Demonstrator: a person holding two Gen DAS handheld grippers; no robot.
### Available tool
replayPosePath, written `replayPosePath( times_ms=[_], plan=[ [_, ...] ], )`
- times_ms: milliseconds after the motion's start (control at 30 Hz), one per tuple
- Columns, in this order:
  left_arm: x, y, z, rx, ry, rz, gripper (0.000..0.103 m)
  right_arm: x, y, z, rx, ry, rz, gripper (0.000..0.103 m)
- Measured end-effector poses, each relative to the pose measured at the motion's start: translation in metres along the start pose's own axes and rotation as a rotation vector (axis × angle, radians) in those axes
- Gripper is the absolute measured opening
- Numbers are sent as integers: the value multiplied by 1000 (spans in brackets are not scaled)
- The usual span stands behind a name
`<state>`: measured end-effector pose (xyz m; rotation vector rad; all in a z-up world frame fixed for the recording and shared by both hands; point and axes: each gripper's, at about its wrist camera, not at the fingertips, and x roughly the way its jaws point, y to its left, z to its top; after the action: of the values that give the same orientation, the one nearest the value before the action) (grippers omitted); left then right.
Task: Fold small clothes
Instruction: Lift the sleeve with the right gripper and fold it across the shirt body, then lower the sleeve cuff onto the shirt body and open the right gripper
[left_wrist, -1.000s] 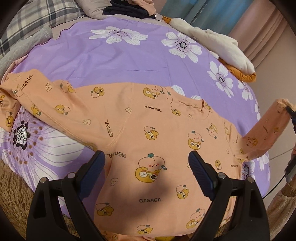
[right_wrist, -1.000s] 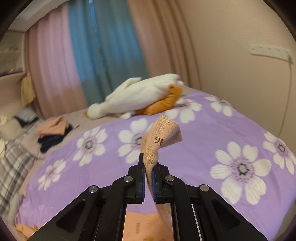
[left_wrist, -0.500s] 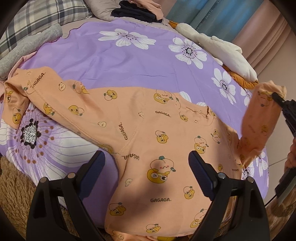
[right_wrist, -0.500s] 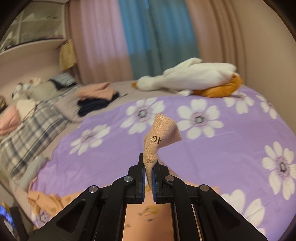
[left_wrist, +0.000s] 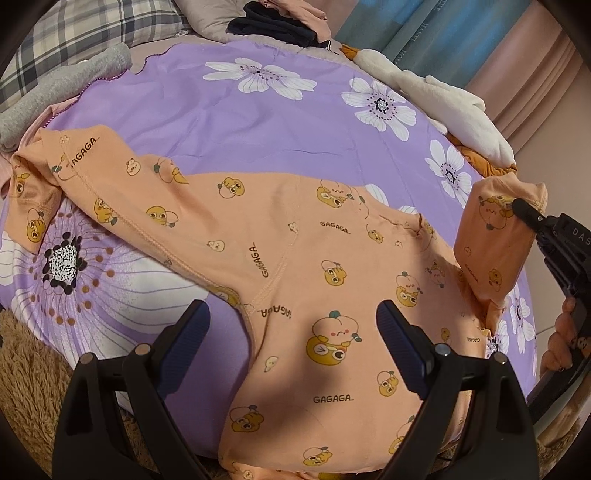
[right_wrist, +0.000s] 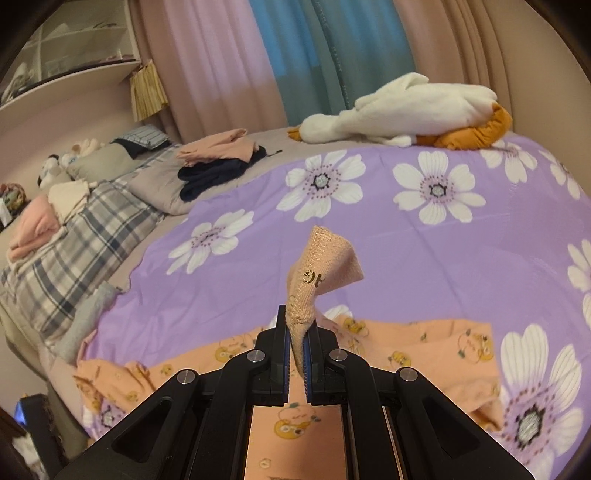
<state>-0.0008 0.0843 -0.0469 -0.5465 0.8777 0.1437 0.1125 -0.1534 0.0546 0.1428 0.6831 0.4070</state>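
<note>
Right gripper (right_wrist: 298, 354) clamps sleeve cuff (right_wrist: 325, 258), now carried higher, inward over orange shirt (left_wrist: 332, 295); sleeve fold underway; left gripper (left_wrist: 293, 332) wide open, empty, above shirt

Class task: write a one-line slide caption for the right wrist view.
Right gripper pinches the orange shirt's sleeve cuff, lifted above the purple floral bedspread.

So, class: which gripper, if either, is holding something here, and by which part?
The right gripper holds the orange printed top by its sleeve cuff, lifted off the bed. The left gripper holds nothing; its jaws stand open.
</note>
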Motion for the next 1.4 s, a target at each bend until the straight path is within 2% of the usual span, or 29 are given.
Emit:
replayPosePath(
  times_ms=[200, 633, 1400],
  plan=[
    [2, 8, 0, -18, -1, -12, 91, 6, 11, -11, 18, 11, 16, 7],
    [9, 18, 1, -43, 22, -7, 91, 32, 34, -35, -63, 100, -22, 7],
    [10, 21, 1, -53, 19, -29, 91, 51, 38, -53, -79, 200, -10, 7]
  ],
)
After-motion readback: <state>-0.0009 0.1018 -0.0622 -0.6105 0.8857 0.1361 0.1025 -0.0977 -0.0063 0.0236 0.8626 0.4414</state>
